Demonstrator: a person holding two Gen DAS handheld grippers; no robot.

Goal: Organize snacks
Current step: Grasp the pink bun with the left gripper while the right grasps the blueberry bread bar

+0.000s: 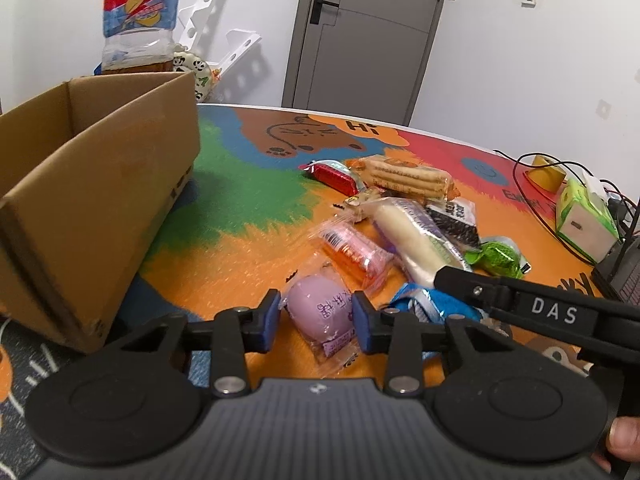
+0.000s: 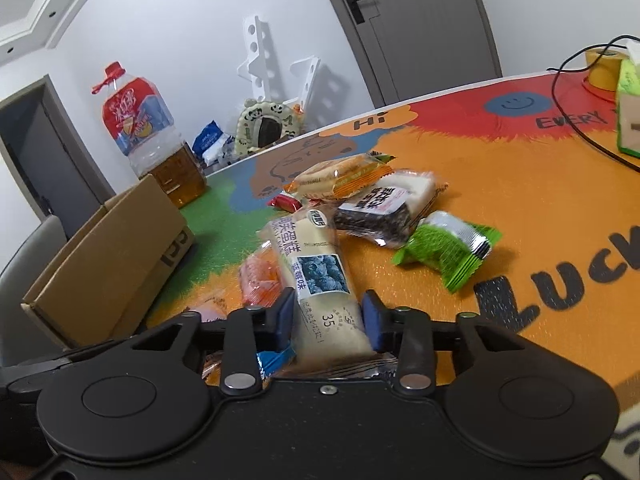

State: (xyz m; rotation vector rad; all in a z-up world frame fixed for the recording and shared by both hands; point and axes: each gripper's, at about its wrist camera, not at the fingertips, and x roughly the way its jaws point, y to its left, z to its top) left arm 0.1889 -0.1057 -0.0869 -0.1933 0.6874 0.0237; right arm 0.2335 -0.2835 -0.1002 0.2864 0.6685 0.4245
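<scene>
The snacks lie in a loose heap on the colourful table, to the right of the open cardboard box; nearest the left claw is a purple round snack in clear wrap, lying between the blue pads, which stand a little apart from its sides, so the claw is open around it and not gripping; the right claw straddles the near end of a long white cake bar with a blueberry picture, its pads close to the wrapper on both sides, though whether they press it I cannot tell; in the left wrist view this same claw reaches in from the right, its tip at the bar's near end; just left of the bar lies a pink-and-orange packet, and under its near end a blue wrapper; further back sit a black-and-white seaweed-like pack, a green foil packet off to the right, an orange biscuit pack on top of the heap, and a small red wrapper; behind the box, beyond the table edge, stands a large bottle of amber liquid with a red cap; a panda cushion leans by the wall; a grey door is shut; at the table's right edge sit a green-and-white tissue box and a yellow tape roll among black cables.
</scene>
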